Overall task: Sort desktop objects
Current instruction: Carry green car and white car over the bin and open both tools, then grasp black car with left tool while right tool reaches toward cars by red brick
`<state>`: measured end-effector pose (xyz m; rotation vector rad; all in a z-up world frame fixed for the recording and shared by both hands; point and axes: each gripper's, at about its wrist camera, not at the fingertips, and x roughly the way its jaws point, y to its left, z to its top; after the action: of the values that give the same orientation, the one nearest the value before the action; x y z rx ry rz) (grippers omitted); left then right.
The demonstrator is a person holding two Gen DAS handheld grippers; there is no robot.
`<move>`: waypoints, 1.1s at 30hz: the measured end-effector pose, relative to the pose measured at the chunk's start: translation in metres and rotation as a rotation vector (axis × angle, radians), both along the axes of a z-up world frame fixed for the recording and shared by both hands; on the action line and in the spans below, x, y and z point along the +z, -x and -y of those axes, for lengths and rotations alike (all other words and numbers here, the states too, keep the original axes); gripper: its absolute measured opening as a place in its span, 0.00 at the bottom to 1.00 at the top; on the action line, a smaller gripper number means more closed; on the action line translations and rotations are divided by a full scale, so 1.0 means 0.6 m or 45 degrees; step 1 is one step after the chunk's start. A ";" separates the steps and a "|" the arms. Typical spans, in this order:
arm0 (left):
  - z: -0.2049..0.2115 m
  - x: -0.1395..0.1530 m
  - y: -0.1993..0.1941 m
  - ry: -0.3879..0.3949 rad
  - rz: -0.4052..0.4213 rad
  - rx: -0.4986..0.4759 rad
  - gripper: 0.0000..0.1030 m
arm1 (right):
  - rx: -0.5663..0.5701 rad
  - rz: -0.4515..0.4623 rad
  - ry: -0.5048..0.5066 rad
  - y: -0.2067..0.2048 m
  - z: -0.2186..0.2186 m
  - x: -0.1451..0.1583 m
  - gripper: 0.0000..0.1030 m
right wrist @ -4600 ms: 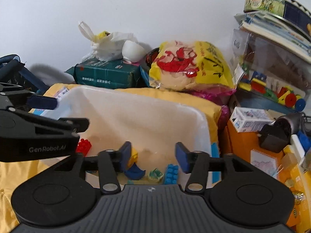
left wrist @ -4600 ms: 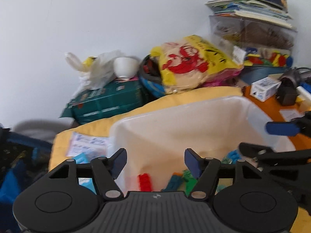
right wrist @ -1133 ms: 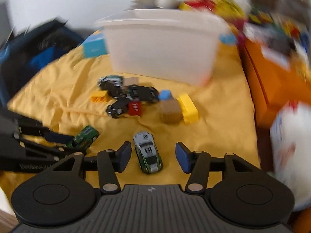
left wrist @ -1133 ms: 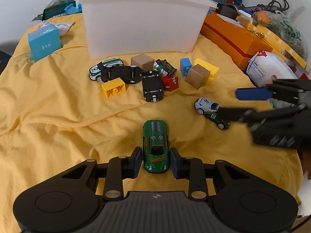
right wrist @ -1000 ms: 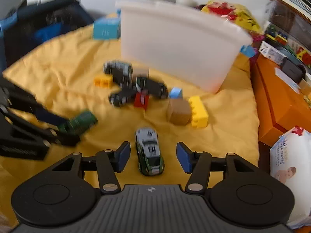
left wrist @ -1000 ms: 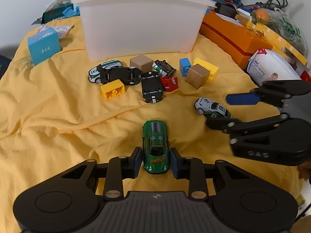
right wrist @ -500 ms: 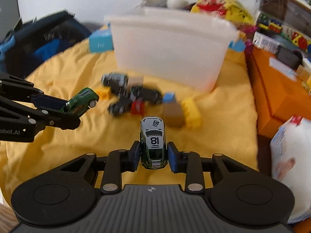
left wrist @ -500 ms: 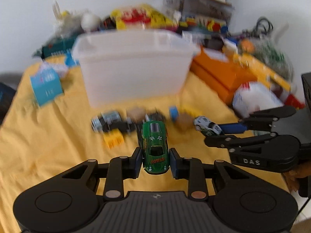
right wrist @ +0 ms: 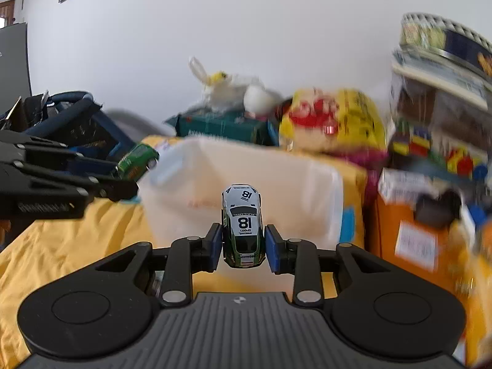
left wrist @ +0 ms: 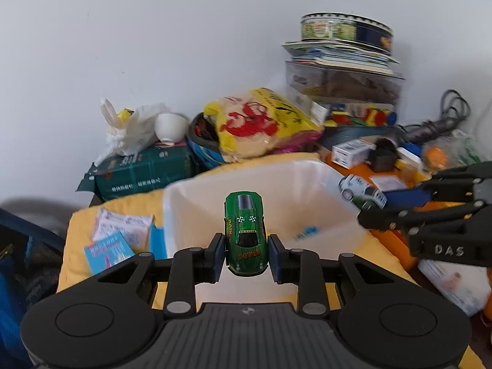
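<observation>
My left gripper is shut on a green toy car and holds it in the air over the near rim of the white plastic bin. My right gripper is shut on a white and green toy car numbered 18, held up in front of the bin. The right gripper with its car shows at the right of the left wrist view. The left gripper with its green car shows at the left of the right wrist view.
The bin stands on a yellow cloth. Behind it lie a green box, a yellow bag and stacked books with a tin. An orange box stands at the right. Blue cards lie at the left.
Both grippers have lifted their cars off the cloth and carried them up toward the bin. The loose cars and blocks on the cloth have dropped out of view.
</observation>
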<state>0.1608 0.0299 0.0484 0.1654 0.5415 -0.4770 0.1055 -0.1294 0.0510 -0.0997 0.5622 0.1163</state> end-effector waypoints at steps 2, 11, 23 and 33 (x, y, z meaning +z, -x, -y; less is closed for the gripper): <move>0.007 0.001 -0.032 -0.003 0.005 0.009 0.32 | -0.021 0.007 -0.014 -0.030 0.003 0.009 0.32; 0.031 -0.034 -0.124 -0.056 -0.088 0.059 0.36 | -0.167 -0.081 -0.005 -0.130 0.016 -0.030 0.36; -0.016 -0.023 -0.008 0.046 -0.048 -0.012 0.47 | -0.126 0.047 -0.005 -0.043 0.019 -0.007 0.49; 0.036 -0.210 0.092 -0.210 -0.342 -0.143 0.46 | -0.167 -0.117 -0.014 0.069 0.000 -0.116 0.49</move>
<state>0.1054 0.0080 -0.0773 0.2932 0.8390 -0.5677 0.0640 -0.1295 -0.0188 -0.0465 0.6583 -0.0034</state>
